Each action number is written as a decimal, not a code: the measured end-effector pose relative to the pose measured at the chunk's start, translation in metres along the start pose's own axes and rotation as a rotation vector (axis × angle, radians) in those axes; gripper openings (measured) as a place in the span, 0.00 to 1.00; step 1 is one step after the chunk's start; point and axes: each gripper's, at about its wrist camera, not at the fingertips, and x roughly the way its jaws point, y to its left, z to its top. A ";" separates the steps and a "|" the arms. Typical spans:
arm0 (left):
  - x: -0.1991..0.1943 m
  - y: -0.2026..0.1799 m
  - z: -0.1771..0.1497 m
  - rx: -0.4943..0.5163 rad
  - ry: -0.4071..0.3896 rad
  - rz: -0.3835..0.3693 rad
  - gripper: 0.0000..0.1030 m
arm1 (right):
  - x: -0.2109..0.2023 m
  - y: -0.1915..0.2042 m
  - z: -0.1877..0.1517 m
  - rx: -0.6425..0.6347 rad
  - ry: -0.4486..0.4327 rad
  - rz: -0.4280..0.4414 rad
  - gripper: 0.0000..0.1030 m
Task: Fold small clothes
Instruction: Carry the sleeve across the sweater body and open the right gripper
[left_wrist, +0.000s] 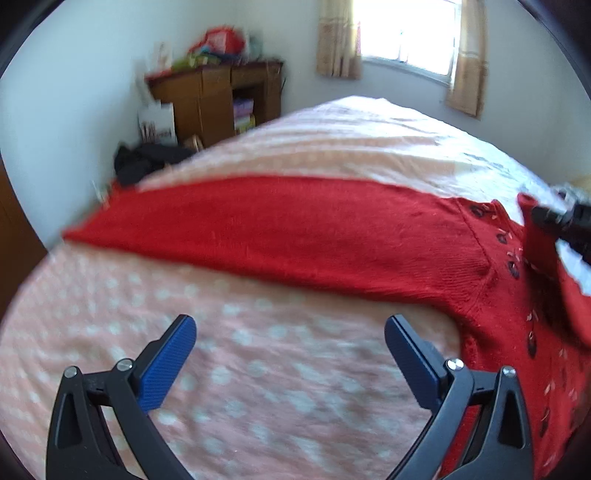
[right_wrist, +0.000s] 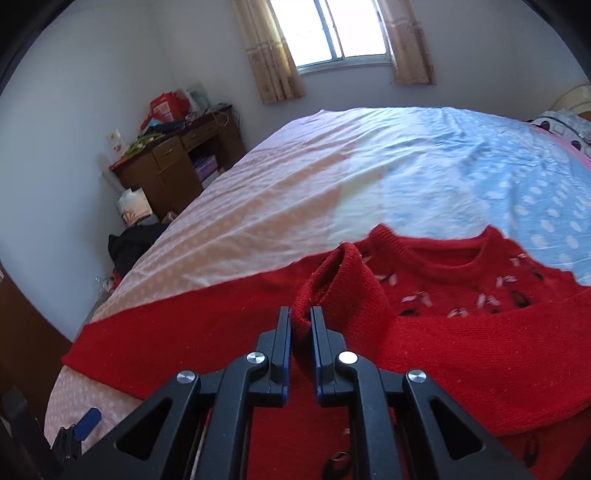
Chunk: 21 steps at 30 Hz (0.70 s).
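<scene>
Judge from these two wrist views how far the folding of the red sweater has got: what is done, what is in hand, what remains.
Done: the red sweater lies spread on the bed, one sleeve stretched out flat.

In hand: the right claw is shut on a sleeve cuff, lifted over the chest.

Left: the left claw hangs open over bare bedding, holding nothing. The outstretched sleeve and the body appear unfolded.

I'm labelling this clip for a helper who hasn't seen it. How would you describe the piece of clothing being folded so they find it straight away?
Start at the big bed under the window, covered in a pink and blue dotted sheet. Across its near end lies a red sweater, one sleeve stretched out flat. It is the only red knit there, with small dark and pale decorations below the neck, and the right gripper pinches a fold of it.
</scene>
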 end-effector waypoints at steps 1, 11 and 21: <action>0.001 0.000 -0.001 -0.009 -0.004 -0.004 1.00 | 0.007 0.002 -0.001 -0.001 0.007 0.007 0.08; 0.010 -0.012 -0.006 0.015 -0.055 0.037 1.00 | 0.058 0.024 -0.029 -0.021 0.119 0.167 0.42; 0.010 -0.012 -0.009 0.029 -0.069 0.062 1.00 | 0.007 -0.018 -0.017 0.062 0.006 0.098 0.23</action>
